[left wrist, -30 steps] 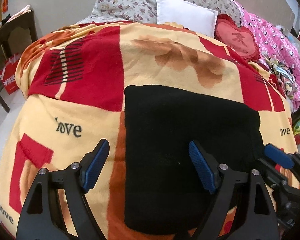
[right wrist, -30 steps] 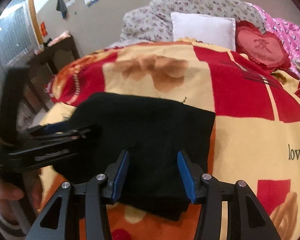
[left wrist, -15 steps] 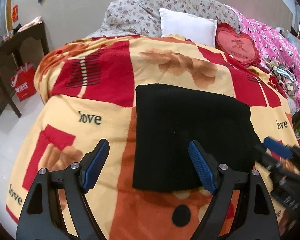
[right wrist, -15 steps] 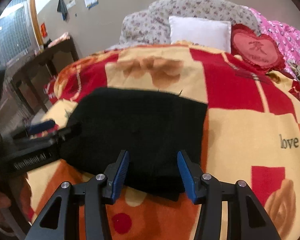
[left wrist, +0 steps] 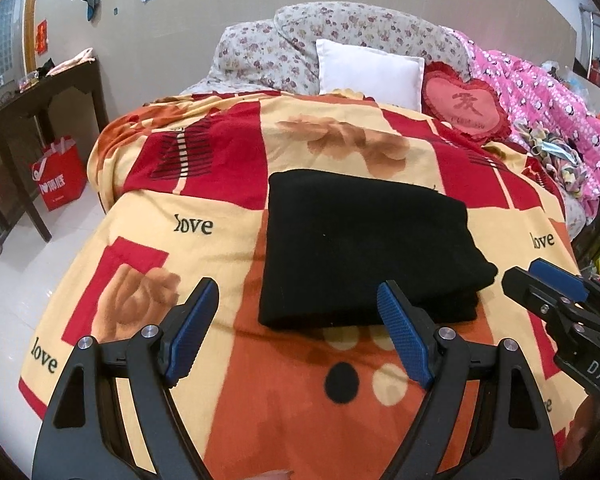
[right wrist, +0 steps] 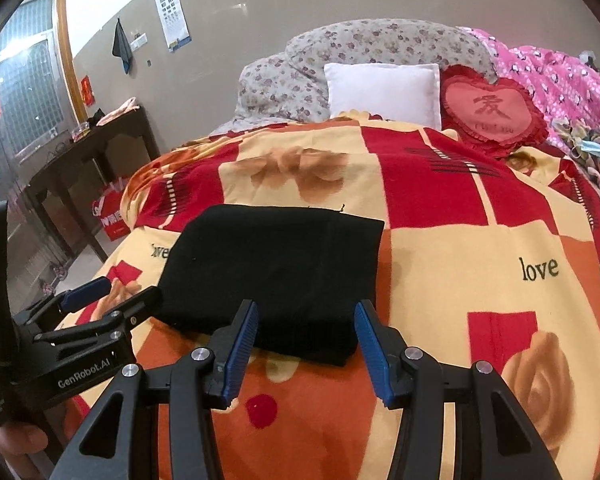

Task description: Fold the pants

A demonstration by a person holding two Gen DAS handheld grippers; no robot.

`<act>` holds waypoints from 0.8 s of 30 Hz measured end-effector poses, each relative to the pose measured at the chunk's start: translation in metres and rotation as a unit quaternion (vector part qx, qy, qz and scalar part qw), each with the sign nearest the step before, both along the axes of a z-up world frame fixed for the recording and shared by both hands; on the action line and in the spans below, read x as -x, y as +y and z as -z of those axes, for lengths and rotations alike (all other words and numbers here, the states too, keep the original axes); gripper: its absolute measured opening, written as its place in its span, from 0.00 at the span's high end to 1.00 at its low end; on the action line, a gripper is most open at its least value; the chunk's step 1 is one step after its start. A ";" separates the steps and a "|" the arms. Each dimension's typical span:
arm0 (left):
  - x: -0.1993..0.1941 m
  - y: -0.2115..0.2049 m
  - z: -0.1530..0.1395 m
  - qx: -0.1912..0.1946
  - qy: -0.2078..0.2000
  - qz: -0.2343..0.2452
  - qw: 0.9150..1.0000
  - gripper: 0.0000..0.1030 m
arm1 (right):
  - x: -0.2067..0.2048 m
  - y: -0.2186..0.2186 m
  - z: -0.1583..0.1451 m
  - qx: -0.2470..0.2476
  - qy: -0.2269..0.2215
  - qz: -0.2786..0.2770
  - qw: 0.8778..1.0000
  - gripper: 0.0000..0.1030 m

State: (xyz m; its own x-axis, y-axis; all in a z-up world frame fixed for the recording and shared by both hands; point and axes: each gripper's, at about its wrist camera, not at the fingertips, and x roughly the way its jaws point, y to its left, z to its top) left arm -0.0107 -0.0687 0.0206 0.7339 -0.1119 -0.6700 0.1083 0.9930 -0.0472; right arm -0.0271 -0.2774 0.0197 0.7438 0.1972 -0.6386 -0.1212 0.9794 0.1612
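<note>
The pants (left wrist: 364, 256) lie on the bed's patterned blanket (left wrist: 204, 248) as 1 black folded bundle, stacked in layers at its near edge, and neither tool touches them. They sit just ahead of both tools: ahead and slightly right of the left hand-held gripper (left wrist: 298, 330), ahead and slightly left of the right hand-held gripper (right wrist: 306, 344). The bundle's longer side runs across the line of the fingers, from 1 hand toward the other, so each tool faces a near corner. The right hand-held gripper looks a little nearer, its blue pads framing the near right corner in its own view; the left one hangs back over bare blanket.

Both stand spread with nothing between the fingers, the left one wide, the right one at a moderate gap.

Judging by the compact rectangle, the folding looks finished or almost so; any further move would be a last tidy of that near edge.

Counted: 1 pair of pants, 2 hand-held grippers, 1 white pillow (left wrist: 370, 74), 1 heart cushion (left wrist: 466, 106) beyond.
</note>
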 end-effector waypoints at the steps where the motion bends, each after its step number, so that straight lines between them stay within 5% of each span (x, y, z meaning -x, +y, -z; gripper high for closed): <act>1: 0.003 -0.001 -0.001 0.000 -0.002 0.000 1.000 0.20 | 0.002 0.001 -0.001 0.001 0.001 -0.001 1.000 0.53; 24: 0.022 -0.001 -0.011 -0.018 -0.025 -0.010 0.999 0.20 | 0.010 0.011 -0.006 0.010 0.001 -0.014 1.000 0.53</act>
